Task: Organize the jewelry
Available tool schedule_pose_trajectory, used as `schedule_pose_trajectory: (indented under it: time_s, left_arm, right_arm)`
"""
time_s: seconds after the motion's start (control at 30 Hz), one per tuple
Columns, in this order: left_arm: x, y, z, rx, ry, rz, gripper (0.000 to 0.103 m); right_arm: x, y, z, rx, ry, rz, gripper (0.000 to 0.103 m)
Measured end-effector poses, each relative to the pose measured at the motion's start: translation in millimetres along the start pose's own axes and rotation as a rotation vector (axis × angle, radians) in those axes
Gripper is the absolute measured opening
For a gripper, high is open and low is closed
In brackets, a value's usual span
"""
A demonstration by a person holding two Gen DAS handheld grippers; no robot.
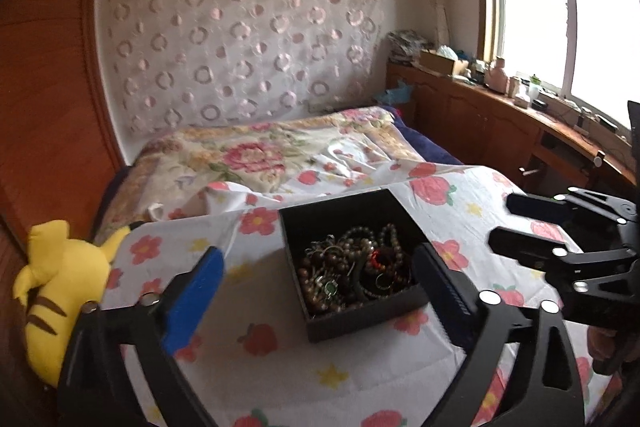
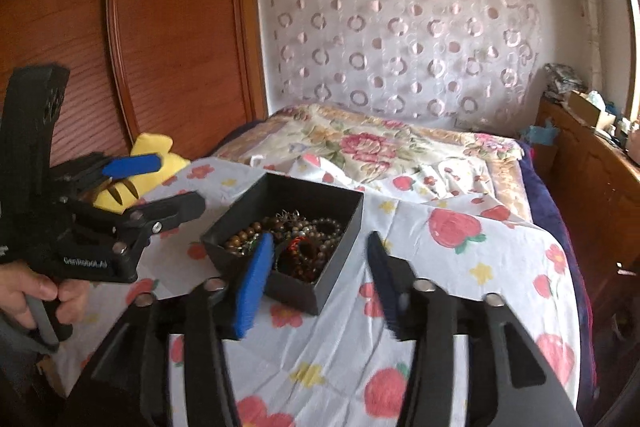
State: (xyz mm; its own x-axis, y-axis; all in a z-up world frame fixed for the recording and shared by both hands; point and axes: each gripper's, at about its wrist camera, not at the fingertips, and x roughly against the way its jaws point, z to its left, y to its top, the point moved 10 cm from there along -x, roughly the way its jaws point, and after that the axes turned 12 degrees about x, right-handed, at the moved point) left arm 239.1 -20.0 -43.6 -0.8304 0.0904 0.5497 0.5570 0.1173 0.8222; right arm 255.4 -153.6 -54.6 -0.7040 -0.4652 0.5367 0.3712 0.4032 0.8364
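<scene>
A black open box (image 1: 340, 201) (image 2: 296, 291) stands on a cloth with a flower print and holds a tangled heap of bead bracelets and rings (image 1: 352, 267) (image 2: 304, 227). My left gripper (image 1: 316, 251) (image 2: 180, 183) hangs wide open just short of the box, its blue pad left of the box and its dark finger at the right wall, nothing between the pads. My right gripper (image 2: 320, 239) (image 1: 502, 221) is open too, near the front corner of the box, with nothing held.
The flowered cloth (image 1: 260, 307) covers the surface under the box. A yellow plush toy (image 1: 60, 287) (image 2: 152, 147) lies at its left edge. A bed with a floral blanket (image 1: 256, 155) lies behind, and a wooden cabinet (image 1: 480, 115) runs under the window. A person's hand (image 2: 36, 291) grips the left gripper's handle.
</scene>
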Motion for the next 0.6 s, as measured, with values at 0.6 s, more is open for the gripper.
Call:
schedule_pose_trajectory:
  time_s: [0.6]
  left_arm:
    - [85, -55, 9, 0.075, 0.041, -0.056, 0.095]
  right_arm:
    - [95, -42, 14, -0.124, -0.136, -0.126, 0.101]
